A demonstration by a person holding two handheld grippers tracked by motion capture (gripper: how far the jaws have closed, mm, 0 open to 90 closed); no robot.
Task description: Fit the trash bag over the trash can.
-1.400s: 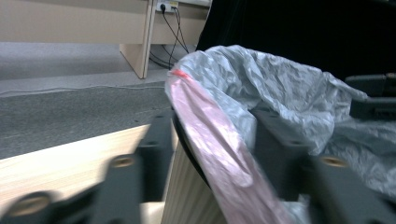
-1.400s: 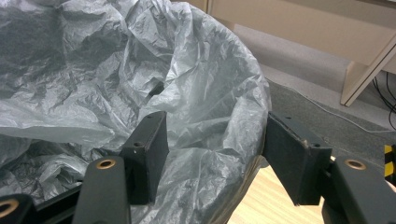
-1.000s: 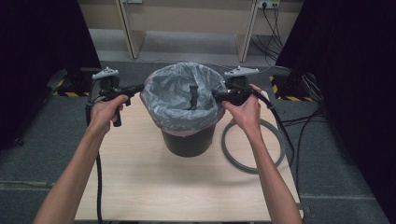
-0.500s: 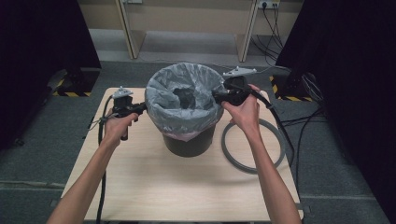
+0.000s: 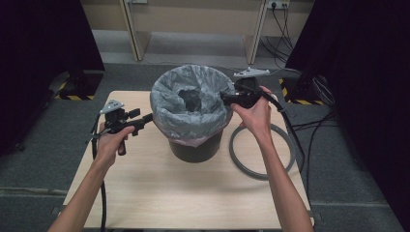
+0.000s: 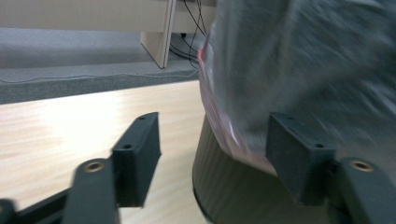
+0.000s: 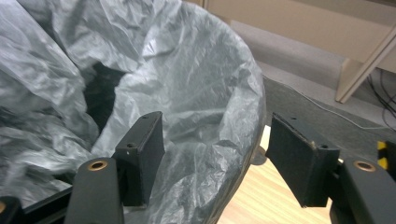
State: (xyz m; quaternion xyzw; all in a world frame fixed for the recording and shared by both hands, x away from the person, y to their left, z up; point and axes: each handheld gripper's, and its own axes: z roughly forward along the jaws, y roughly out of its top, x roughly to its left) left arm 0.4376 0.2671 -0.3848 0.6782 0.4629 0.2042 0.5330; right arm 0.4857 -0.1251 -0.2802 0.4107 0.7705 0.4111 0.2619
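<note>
Here, on the pale wooden bench [image 5: 145,193], a dark ribbed bin [image 5: 196,147] stands lined with a crinkled grey bag [image 5: 167,104] folded over its rim. Left tool [image 5: 147,117], just opened, gapes beside the bin wall; right tool [image 5: 223,96] straddles the bag's rim, spread.

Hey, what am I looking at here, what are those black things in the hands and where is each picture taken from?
A person holds a hand-held two-jaw gripper in each hand. The high view looks down on a wooden table. On it stand a dark bin lined with a grey bag, and a grey ring beside it. The other two pictures come from cameras riding on the grippers. The left gripper sits at the bin's side; its jaws have just been opening and hold nothing. The right gripper straddles the bag's rim, jaws open, not pinching it.
</note>
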